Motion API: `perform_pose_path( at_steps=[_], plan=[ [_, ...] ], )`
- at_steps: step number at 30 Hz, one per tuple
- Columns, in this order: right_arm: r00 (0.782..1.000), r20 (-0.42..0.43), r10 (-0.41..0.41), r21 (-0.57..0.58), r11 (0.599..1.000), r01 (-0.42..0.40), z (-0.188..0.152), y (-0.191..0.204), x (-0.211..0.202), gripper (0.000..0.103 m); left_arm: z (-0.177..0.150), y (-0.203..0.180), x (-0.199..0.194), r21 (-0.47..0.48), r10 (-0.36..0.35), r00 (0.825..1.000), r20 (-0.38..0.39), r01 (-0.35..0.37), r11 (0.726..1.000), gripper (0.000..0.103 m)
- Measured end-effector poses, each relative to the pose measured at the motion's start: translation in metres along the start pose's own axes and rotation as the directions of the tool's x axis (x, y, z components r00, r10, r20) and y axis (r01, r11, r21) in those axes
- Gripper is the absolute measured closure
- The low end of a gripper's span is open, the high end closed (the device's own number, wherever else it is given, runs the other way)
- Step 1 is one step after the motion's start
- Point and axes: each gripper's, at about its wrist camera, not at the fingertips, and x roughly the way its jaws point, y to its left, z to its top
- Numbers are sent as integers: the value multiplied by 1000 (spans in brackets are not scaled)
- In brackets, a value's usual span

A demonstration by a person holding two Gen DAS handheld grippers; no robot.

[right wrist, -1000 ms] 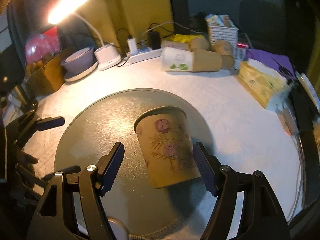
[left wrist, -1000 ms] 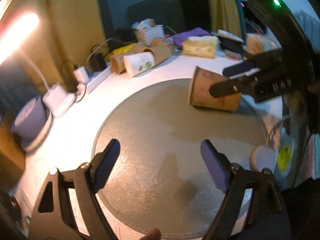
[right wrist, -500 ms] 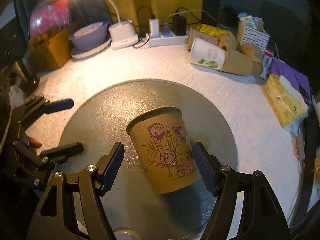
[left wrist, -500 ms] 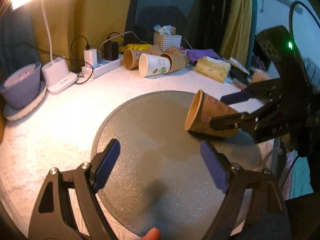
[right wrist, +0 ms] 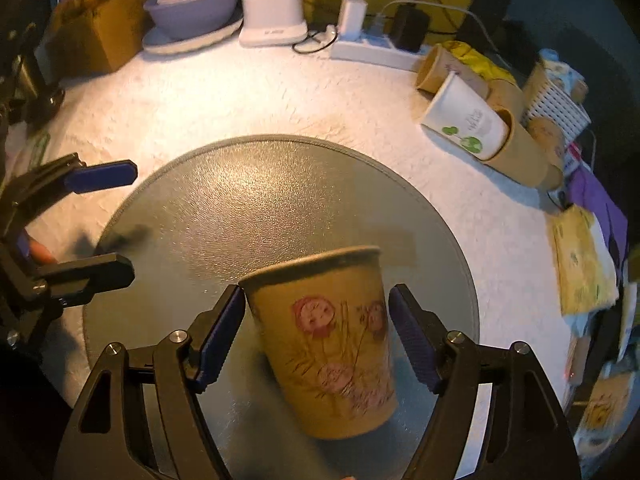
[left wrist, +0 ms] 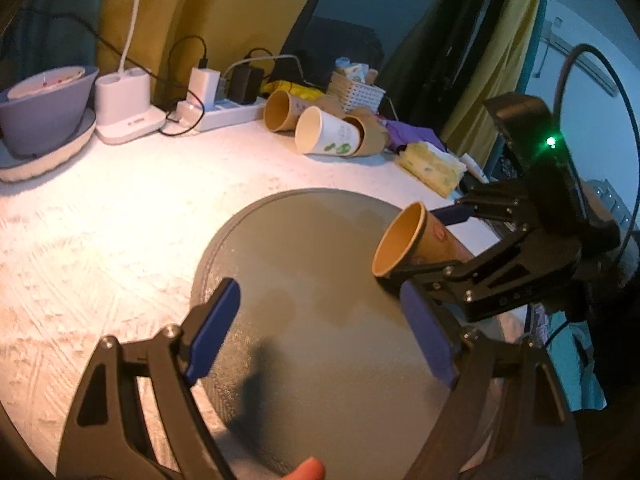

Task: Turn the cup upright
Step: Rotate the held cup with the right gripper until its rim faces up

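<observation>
The cup [right wrist: 328,340] is a brown paper one with pink cartoon figures. It lies tilted between the right gripper's [right wrist: 316,336] blue pads [right wrist: 220,336], mouth pointing away from the wrist, its inside bare. The pads sit against its two sides, so the right gripper is grasping the cup. In the left wrist view the cup [left wrist: 416,246] hangs above the right edge of the round grey mat [left wrist: 304,280], and whether it touches the mat cannot be told.

The left gripper [left wrist: 320,332] is released, jaws wide, nothing between them, over the mat's near-left part, well apart from the cup. The middle of the mat is bare.

Beyond the mat on the white counter [left wrist: 120,208], spare cups [left wrist: 320,128] lie on their sides near a power strip [left wrist: 224,114], a basket [left wrist: 356,94] and a bowl [left wrist: 44,108].
</observation>
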Motion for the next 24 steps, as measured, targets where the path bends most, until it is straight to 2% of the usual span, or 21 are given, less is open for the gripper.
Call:
perform_pose_path(
  at_steps=[6, 10, 12, 18, 24],
  plan=[
    [997, -71, -16, -49, 999, 12, 12, 1, 16, 26, 1, 7, 2, -36, -14, 1000, -6, 14, 999, 19],
    [993, -114, 13, -84, 996, -23, 16, 4, 24, 26, 1, 10, 2, -48, -13, 1000, -4, 13, 999, 19],
    [993, -116, 35, -87, 995, -46, 18, 5, 22, 30, 0, 11, 1, -51, -12, 1000, -1, 12, 999, 19],
    [998, -51, 45, -73, 996, -48, 17, 6, 5, 32, 1, 11, -2, -56, 1, 1000, 19, 0, 998, 19],
    [994, 93, 57, 10, 998, -58, 12, -4, -15, 32, 0, 12, -7, -65, 22, 998, 54, -18, 998, 19]
  ],
)
